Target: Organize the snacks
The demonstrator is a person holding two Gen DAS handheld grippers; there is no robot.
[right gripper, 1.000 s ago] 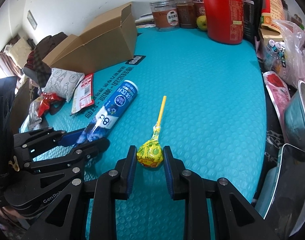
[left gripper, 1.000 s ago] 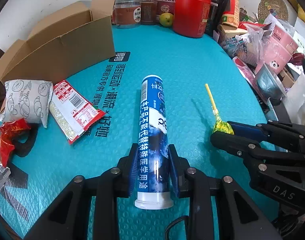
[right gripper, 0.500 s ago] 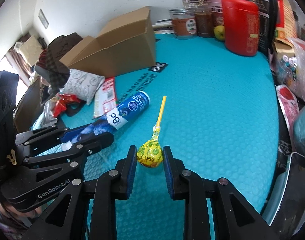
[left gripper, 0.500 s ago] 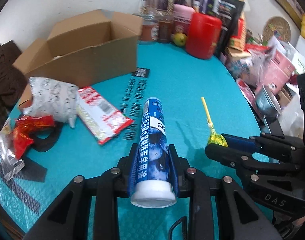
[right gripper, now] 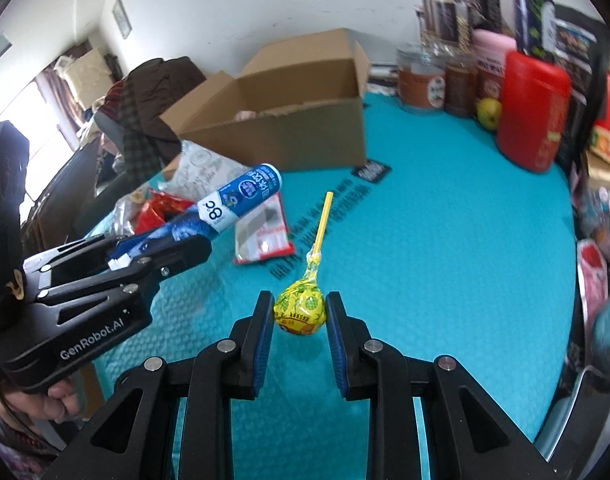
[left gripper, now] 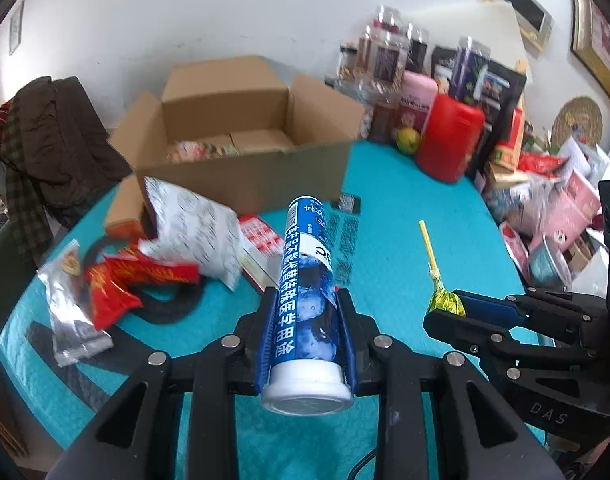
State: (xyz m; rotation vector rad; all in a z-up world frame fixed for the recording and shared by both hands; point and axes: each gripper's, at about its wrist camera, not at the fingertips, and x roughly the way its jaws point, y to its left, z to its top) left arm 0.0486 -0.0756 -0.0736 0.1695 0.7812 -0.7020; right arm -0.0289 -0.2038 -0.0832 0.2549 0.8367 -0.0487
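Note:
My left gripper [left gripper: 305, 312] is shut on a blue tube [left gripper: 307, 280] with a white cap and holds it above the teal table, its far end toward the open cardboard box [left gripper: 241, 148]. The tube also shows in the right wrist view [right gripper: 229, 208]. My right gripper [right gripper: 300, 312] is shut on a yellow lollipop [right gripper: 301, 308], lifted off the table with its yellow stick pointing away. The lollipop and right gripper also show in the left wrist view [left gripper: 445, 302].
A white snack bag [left gripper: 197, 232], a red-and-white packet [left gripper: 261, 240], a red wrapper [left gripper: 121, 280] and a silver packet [left gripper: 69, 320] lie left of the tube. A red canister [left gripper: 449, 140], jars and bags crowd the back and right edge. Dark clothes [left gripper: 53, 140] hang at the left.
Both grippers have risen off the table with the tube and the lollipop, and the views now tilt up so the inside of the box shows.

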